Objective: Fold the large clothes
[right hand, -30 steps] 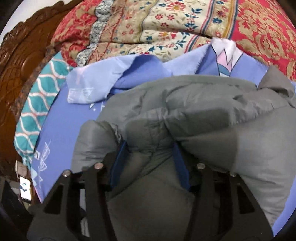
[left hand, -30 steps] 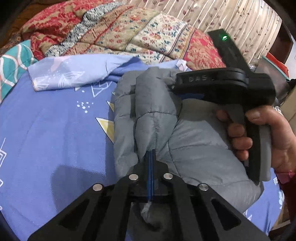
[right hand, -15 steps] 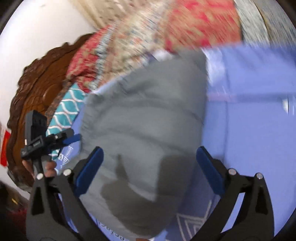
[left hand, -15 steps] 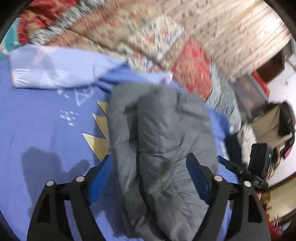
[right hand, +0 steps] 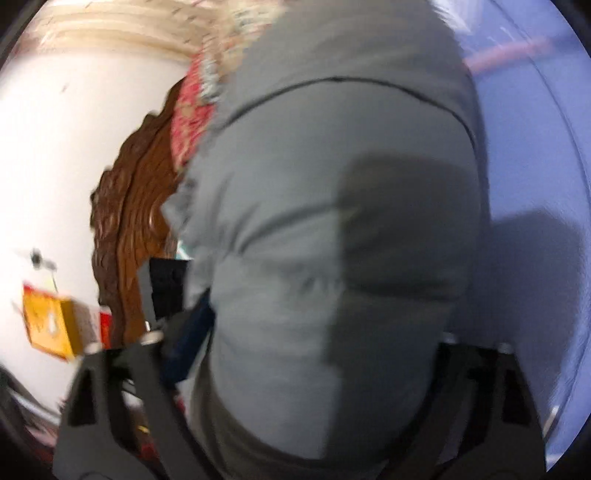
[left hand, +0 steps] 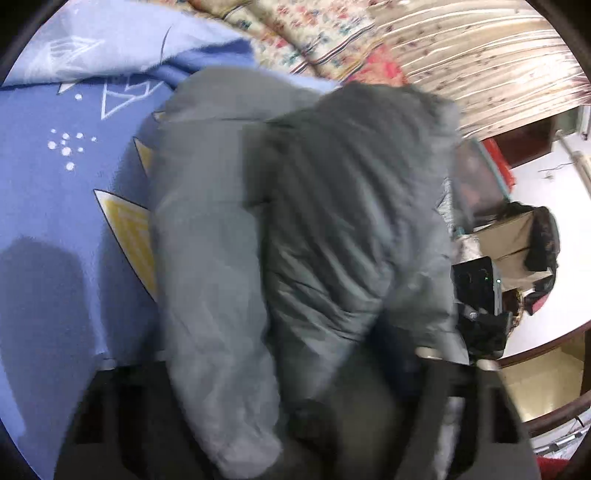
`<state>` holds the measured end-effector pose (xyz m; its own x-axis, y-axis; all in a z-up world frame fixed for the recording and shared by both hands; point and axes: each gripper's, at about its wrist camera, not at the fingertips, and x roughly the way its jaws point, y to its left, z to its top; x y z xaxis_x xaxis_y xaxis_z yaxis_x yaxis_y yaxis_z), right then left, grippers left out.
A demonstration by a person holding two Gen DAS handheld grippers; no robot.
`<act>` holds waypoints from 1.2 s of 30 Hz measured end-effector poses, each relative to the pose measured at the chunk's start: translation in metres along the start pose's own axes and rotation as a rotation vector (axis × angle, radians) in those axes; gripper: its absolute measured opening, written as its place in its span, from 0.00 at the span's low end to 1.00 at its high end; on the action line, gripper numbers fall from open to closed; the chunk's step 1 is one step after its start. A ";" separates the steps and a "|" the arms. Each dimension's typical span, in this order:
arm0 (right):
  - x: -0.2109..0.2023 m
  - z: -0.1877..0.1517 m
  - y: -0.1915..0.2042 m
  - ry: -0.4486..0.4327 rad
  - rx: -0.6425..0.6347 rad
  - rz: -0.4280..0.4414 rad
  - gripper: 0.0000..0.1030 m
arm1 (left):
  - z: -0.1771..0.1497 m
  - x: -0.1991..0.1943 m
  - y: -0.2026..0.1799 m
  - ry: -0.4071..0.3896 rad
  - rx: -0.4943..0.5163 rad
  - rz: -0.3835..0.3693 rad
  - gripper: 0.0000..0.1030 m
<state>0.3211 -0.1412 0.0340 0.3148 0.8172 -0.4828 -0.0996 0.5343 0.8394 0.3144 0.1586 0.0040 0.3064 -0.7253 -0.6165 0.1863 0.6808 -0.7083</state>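
Lying on the blue sheet (left hand: 55, 229) is a big gray puffy jacket (left hand: 332, 229), folded into a thick bundle. It fills most of both views.

From the left camera, the jacket sits in the middle of the bed, with one long puffy roll on its left side and a darker, wrinkled part on the right. The left claw (left hand: 295, 387) is spread wide, with one finger on each side of the bundle. The jacket bulges between the two fingers and hides most of them. The picture is blurry, so I cannot tell if the fingers press the cloth or just sit beside it.

From the right camera, the jacket (right hand: 332, 240) is very close and looks like a big round lump. The right claw (right hand: 317, 354) is wide apart too. Its blue finger pad (right hand: 188, 339) shows on the left, right beside the jacket. The other finger is hidden behind the cloth. A dark shadow falls over the right half of the jacket.

A flowery quilt (left hand: 314, 33) lies past the jacket, and a striped curtain (left hand: 480, 62) hangs behind it. A brown carved headboard (right hand: 136, 221) stands by a white wall (right hand: 66, 155). A yellow box (right hand: 51, 325) shows near the headboard.
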 end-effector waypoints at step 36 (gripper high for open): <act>0.187 -0.052 0.235 -0.159 -0.525 -0.615 0.75 | -0.045 -0.301 0.056 -0.667 -0.202 1.048 0.90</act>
<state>0.3071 0.1486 0.1278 0.5829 0.3264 -0.7441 -0.2821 0.9401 0.1913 0.1905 0.4107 0.1347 0.6425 0.3862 -0.6618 -0.5594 0.8267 -0.0607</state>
